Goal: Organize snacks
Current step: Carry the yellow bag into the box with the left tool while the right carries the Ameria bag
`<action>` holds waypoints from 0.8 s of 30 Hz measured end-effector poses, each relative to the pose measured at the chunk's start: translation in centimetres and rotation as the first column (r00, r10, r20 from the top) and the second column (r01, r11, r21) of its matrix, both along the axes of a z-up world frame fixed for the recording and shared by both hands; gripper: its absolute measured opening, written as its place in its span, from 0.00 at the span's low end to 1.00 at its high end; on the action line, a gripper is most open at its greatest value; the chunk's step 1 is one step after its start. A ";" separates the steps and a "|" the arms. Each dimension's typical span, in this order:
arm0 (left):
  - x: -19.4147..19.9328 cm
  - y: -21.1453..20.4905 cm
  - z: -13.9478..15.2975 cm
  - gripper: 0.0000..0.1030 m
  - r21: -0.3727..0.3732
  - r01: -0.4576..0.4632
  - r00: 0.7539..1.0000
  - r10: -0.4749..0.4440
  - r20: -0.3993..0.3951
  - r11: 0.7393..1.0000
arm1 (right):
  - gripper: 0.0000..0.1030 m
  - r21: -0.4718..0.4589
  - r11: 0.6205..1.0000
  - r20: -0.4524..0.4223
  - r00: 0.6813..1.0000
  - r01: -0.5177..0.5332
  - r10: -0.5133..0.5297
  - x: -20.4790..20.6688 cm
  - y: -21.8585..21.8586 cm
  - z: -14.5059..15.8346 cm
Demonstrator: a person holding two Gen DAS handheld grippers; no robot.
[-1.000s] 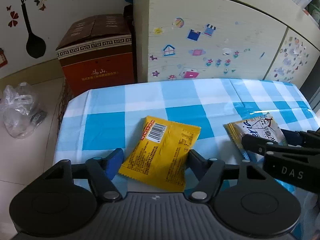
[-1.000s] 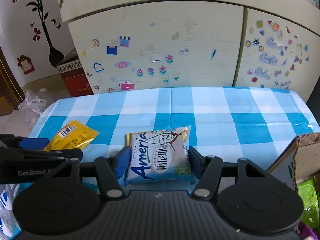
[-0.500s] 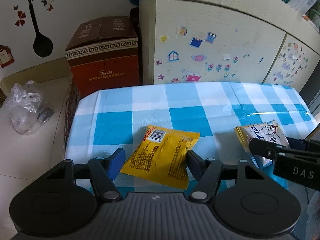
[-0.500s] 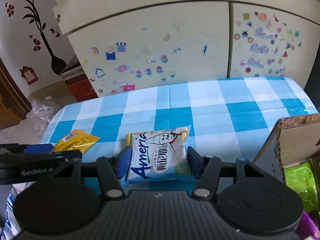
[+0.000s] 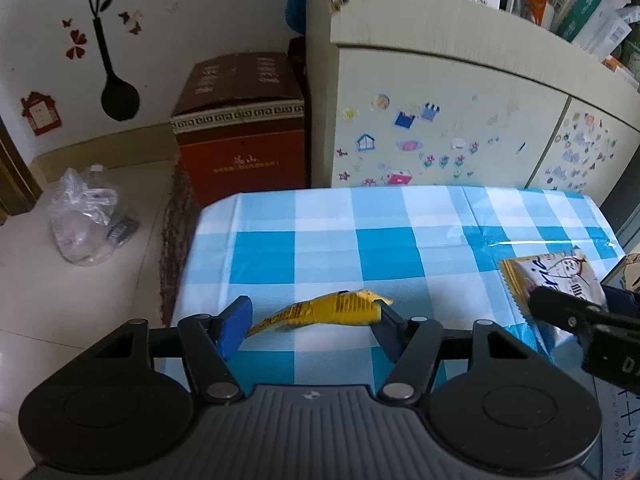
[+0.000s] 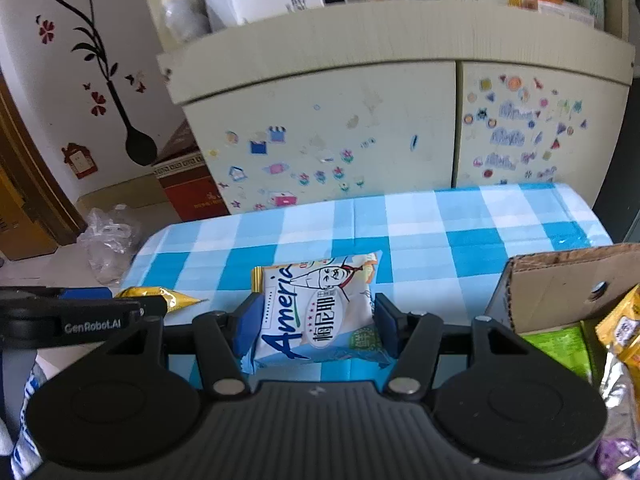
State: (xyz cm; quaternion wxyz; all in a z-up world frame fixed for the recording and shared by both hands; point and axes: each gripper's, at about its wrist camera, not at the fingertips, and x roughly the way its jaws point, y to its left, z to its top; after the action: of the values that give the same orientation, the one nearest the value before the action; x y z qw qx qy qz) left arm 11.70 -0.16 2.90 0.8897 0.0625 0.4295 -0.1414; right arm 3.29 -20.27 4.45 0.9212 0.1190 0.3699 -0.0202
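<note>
Here both tongs grip packets above the checked table (image 5: 400, 216): the left gripper (image 5: 310, 326) pinches the buckled yellow packet (image 5: 324, 312) – it may slip – while the right gripper (image 6: 310, 326) clamps the white packet (image 6: 320, 312) beside the cardboard box (image 6: 560, 280).

Each camera sits just behind its own gripper and looks forward and down over the checked table (image 5: 400, 216), close to it. Both views share the table, the sticker cabinet (image 6: 320, 128) behind it and the two snack packets.

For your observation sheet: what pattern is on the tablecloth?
The tablecloth has a blue and white check, clearest in the left wrist view.
</note>
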 end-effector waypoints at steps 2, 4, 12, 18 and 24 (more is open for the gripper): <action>-0.5 0.3 0.5 0.68 -0.010 -0.014 1.000 0.014 0.001 1.000 | 0.58 -0.005 1.000 0.014 1.000 -0.007 0.007 -0.6 0.2 0.7; -1.1 0.5 1.1 0.68 -0.025 -0.023 1.000 0.023 0.002 0.999 | 0.58 -0.010 1.000 0.029 0.999 -0.015 0.015 -1.3 0.4 1.5; -4.1 0.4 2.4 0.68 -0.041 -0.032 0.999 0.032 0.009 0.999 | 0.58 -0.028 0.999 0.074 0.997 -0.023 0.025 -4.4 0.3 4.1; -6.1 0.2 3.1 0.68 -0.036 -0.026 0.999 0.027 0.026 0.999 | 0.58 -0.034 0.999 0.088 0.995 -0.033 0.036 -6.7 0.2 5.2; -7.7 -0.2 3.2 0.68 -0.021 -0.011 0.999 0.012 0.038 1.000 | 0.58 -0.051 0.998 0.090 0.995 -0.049 0.053 -8.2 0.1 5.7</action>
State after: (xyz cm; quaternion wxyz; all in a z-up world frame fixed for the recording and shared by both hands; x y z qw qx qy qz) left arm 3.99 -0.37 6.11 0.8991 0.0537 0.4115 -0.1396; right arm -4.93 -20.16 10.13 0.9399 0.0879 0.3298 -0.0002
